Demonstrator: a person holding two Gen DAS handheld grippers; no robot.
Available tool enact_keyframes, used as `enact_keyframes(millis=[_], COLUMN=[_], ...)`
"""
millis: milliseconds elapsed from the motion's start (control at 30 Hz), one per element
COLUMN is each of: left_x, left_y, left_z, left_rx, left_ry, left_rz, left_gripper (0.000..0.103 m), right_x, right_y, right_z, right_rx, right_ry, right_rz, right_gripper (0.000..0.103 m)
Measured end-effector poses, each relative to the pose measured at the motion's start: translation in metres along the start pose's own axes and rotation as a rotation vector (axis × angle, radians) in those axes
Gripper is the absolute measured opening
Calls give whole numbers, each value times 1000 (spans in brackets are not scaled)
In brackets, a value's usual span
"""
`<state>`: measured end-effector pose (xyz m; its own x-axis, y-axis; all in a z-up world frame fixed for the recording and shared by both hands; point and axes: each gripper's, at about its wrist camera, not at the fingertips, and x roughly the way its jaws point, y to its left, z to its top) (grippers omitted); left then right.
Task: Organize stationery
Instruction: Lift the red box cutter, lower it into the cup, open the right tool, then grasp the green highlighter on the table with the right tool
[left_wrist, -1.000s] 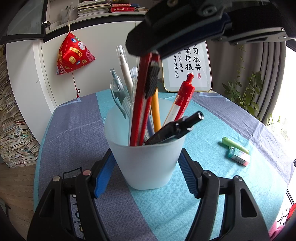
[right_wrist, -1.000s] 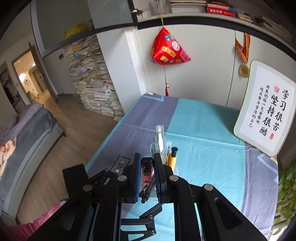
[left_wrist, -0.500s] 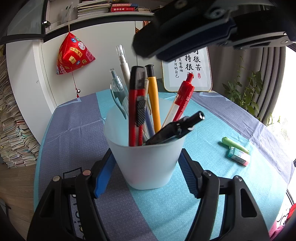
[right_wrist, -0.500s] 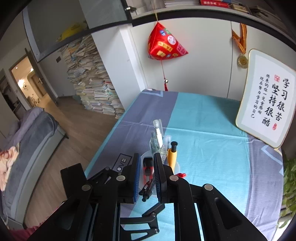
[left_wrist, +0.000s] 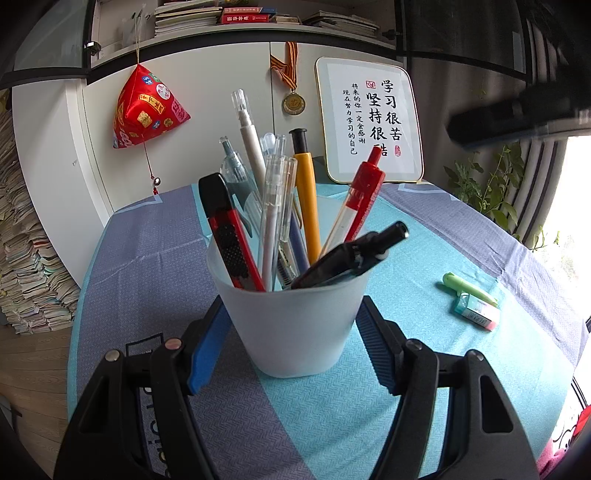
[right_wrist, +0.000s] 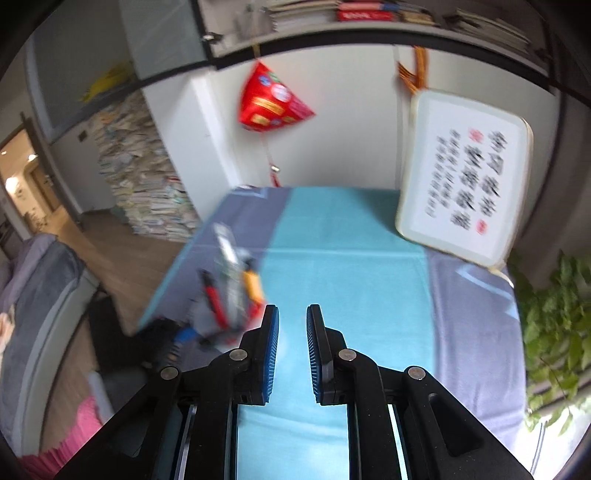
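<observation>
A frosted white cup (left_wrist: 295, 325) stands on the blue and grey tablecloth (left_wrist: 424, 251). It holds several pens and a red and black utility knife (left_wrist: 229, 236), which leans at its left rim. My left gripper (left_wrist: 291, 306) is shut on the cup, one blue pad on each side wall. My right gripper (right_wrist: 292, 314) hangs over the teal strip of cloth with a narrow gap between its pads and nothing in it. The cup (right_wrist: 229, 306) appears blurred to its lower left. From the left wrist view, the right gripper (left_wrist: 517, 118) is a dark blur at the upper right.
A green highlighter (left_wrist: 469, 286) and a pastel eraser (left_wrist: 478, 314) lie on the cloth right of the cup. A framed calligraphy board (left_wrist: 369, 118) leans against the wall at the table's back. A plant (left_wrist: 487, 184) stands at the right, and paper stacks (left_wrist: 26, 258) on the left.
The right gripper released the utility knife into the cup, then swung away from above it to the right. The knife now leans at the cup's left rim. The left gripper stayed put.
</observation>
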<state>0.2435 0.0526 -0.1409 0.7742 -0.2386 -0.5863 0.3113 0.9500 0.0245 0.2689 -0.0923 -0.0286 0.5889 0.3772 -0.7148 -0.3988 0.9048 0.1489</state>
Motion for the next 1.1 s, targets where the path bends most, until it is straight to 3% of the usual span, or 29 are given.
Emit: enact_keyframes(millis=[267, 500, 1100], left_x=[0, 0, 0], left_y=[0, 0, 0], left_z=[0, 0, 0], left_rx=[0, 0, 0], left_ry=[0, 0, 0], left_rz=[0, 0, 0], left_gripper=[68, 68, 68], right_x=[31, 57, 88], right_y=[-48, -64, -75], right_z=[-44, -58, -65], right_rx=[41, 58, 74], right_ry=[139, 222, 265], right_rz=[-155, -154, -149], right_gripper=[14, 14, 14])
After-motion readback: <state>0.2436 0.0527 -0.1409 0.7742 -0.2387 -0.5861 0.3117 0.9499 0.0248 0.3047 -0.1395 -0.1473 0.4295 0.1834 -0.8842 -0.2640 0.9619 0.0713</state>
